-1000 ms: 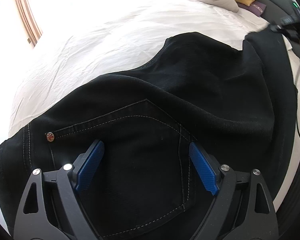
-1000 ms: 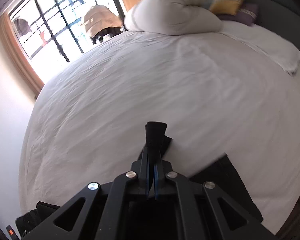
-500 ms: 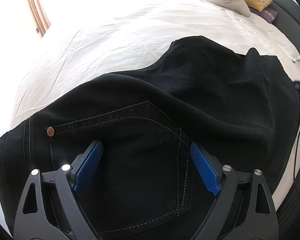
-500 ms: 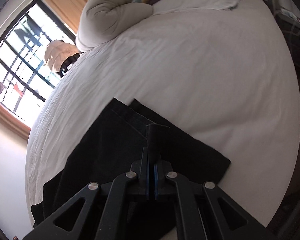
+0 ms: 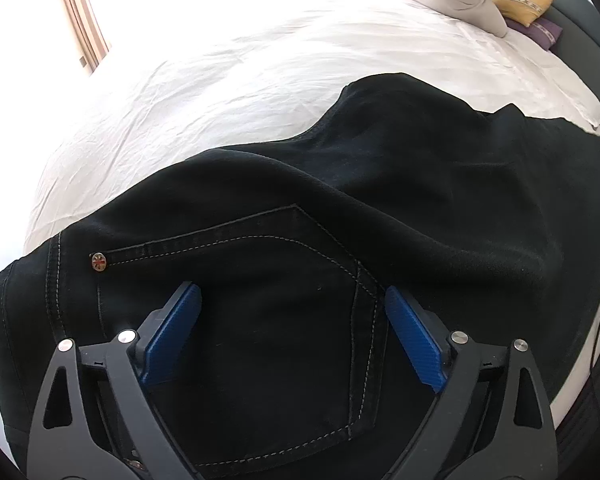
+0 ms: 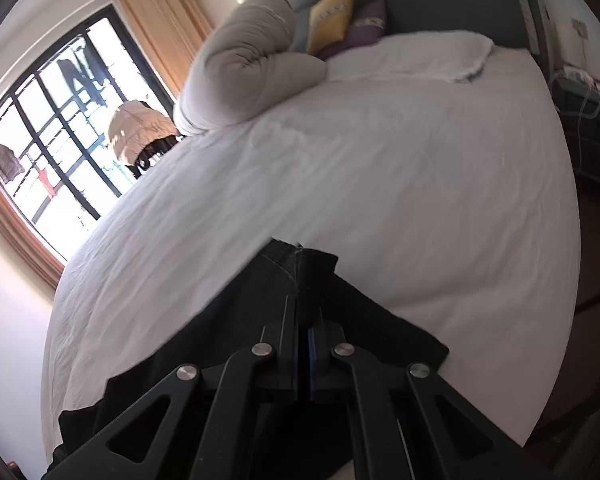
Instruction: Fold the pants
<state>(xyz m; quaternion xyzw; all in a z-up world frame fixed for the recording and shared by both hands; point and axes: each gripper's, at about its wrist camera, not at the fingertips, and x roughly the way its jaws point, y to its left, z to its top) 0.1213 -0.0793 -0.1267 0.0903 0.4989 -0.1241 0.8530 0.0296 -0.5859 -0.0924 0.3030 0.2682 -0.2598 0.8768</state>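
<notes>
Over the bed's point(image 5: 260, 80) near edge, left gripper point(image 5: 292, 328) angled steeply down above the black pants point(image 5: 380, 200), blue pads point(image 5: 172, 332) spread wide on either side of the back pocket point(image 5: 260, 300), jaws opening, nothing pinched, only cloth lying flat beneath. Over to the right gripper point(image 6: 306, 300), tilted down more gently and rolled to one side, jaws clenched tight on a folded edge of the pants point(image 6: 300, 272), cloth sticking out past the tips. Pants spread across the white sheet along that near edge, rolled duvet point(image 6: 252, 64) and yellow cushion point(image 6: 332, 16) well apart at the headboard end.
</notes>
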